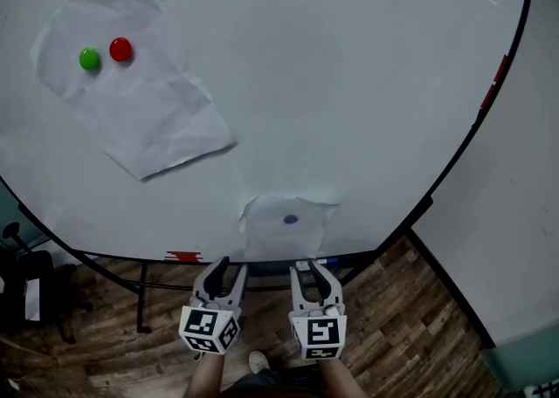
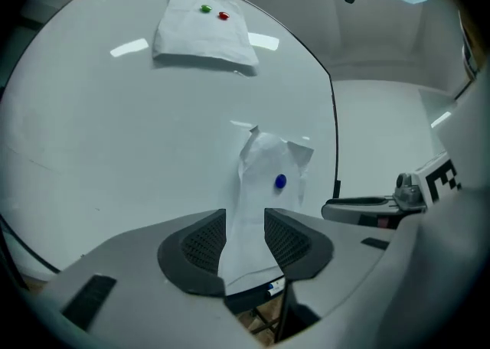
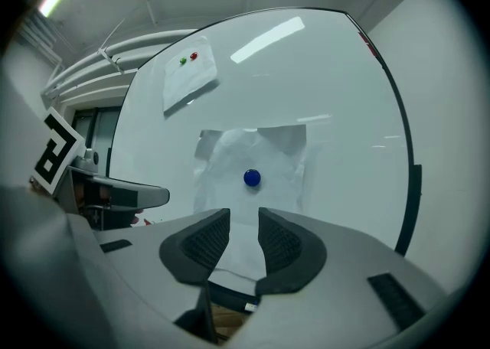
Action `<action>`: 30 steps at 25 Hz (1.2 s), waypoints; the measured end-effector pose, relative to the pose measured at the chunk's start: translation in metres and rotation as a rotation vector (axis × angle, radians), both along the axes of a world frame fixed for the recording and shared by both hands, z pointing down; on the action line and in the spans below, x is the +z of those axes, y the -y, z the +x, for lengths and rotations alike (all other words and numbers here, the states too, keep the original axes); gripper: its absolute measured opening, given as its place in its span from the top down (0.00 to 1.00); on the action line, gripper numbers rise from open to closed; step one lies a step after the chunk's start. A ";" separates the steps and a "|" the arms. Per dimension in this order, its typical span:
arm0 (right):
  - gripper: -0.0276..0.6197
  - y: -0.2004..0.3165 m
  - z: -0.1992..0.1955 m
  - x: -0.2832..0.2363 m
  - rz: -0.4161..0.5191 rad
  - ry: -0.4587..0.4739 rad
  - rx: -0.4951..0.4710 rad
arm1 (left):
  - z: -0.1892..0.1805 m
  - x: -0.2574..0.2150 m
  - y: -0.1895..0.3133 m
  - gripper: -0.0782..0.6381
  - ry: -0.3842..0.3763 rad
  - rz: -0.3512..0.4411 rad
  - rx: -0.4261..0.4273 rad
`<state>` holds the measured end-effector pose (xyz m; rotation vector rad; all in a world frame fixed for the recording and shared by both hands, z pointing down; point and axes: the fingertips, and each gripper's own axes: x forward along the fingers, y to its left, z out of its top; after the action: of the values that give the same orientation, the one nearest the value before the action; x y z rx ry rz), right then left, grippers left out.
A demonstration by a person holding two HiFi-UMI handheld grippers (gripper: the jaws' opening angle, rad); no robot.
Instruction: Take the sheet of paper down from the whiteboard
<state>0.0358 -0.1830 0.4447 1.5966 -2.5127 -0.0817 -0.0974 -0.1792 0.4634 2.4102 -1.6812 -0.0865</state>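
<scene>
A small creased white sheet [image 1: 266, 235] hangs at the bottom middle of the whiteboard [image 1: 349, 82], pinned by a blue magnet [image 1: 290, 220]. My left gripper [image 1: 230, 267] and right gripper [image 1: 311, 269] sit side by side just below the board's lower edge, both pointing at the sheet. Both are open with nothing between the jaws. In the left gripper view the sheet [image 2: 260, 164] and magnet [image 2: 280, 181] show beyond the open left gripper [image 2: 245, 225]. The right gripper view shows the sheet [image 3: 230, 160] and magnet [image 3: 251, 178] straight ahead of the right gripper [image 3: 243, 225].
A larger crumpled sheet [image 1: 148, 108] is held at the board's upper left by a green magnet [image 1: 89, 58] and a red magnet [image 1: 120, 49]. A red object [image 1: 183, 257] lies on the board's bottom ledge. Below the board are its stand [image 1: 142, 296] and wooden floor [image 1: 410, 318]; a wall [image 1: 524, 213] is on the right.
</scene>
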 end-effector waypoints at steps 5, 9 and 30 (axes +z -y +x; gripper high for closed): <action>0.77 0.035 -0.017 -0.004 0.024 -0.019 0.027 | -0.002 -0.001 0.032 0.67 0.043 0.038 0.042; 0.75 0.050 -0.025 -0.009 0.029 -0.017 0.038 | 0.001 -0.004 0.043 0.67 0.017 0.051 0.063; 0.71 0.076 -0.029 -0.034 0.098 0.030 0.080 | 0.001 -0.028 0.061 0.70 -0.044 0.098 0.075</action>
<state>0.0064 -0.2585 0.4109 1.7460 -2.4992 -0.1754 -0.0963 -0.2399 0.4355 2.5196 -1.6019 -0.2141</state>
